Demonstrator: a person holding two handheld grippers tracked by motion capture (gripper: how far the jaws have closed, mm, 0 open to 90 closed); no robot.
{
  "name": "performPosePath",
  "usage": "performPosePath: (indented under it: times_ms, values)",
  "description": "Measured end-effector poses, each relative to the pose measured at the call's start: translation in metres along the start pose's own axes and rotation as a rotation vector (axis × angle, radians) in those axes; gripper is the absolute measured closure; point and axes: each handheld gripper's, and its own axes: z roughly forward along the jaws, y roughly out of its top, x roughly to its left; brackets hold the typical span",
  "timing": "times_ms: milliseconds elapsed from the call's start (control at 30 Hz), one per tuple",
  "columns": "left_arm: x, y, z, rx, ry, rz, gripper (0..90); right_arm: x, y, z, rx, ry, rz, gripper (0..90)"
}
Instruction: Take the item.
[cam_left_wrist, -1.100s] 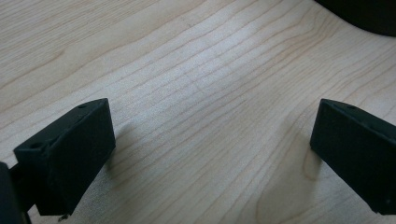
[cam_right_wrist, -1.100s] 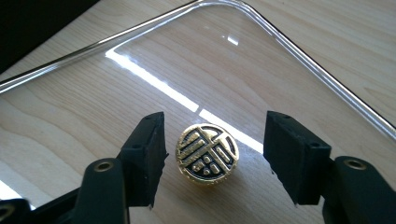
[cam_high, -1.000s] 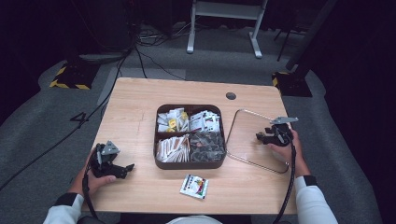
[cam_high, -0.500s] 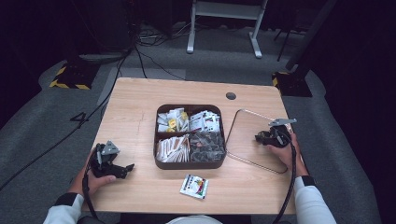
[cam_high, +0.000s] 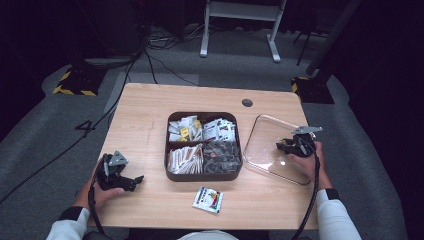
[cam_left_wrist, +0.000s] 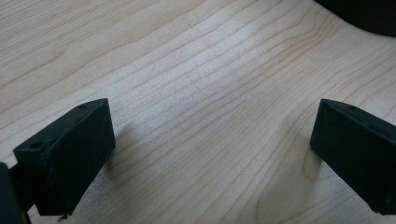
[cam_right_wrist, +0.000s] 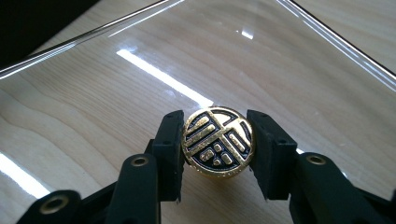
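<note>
A clear glass lid (cam_high: 267, 150) lies flat on the table to the right of the tray. At its middle stands a round gold-and-black knob (cam_right_wrist: 218, 142). My right gripper (cam_right_wrist: 215, 126) has just been closing, and both pads now press on the knob's sides. In the high view the right gripper (cam_high: 287, 146) reaches in over the lid from the right. My left gripper (cam_high: 131, 181) rests on the table at the front left. Its jaws (cam_left_wrist: 212, 140) stand wide open over bare wood.
A dark brown tray (cam_high: 202, 176) with several compartments of packets and sachets sits mid-table. One loose packet (cam_high: 208, 199) lies in front of it near the table's front edge. A small round cable hole (cam_high: 247, 103) is behind the tray.
</note>
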Motion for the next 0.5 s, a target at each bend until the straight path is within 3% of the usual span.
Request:
performPosePath:
  times_ms: [500]
  values:
    - [0.000, 0.000, 0.000, 0.000, 0.000, 0.000, 0.2, 0.002, 0.020, -0.029, -0.071, -0.009, -0.034, 58.6]
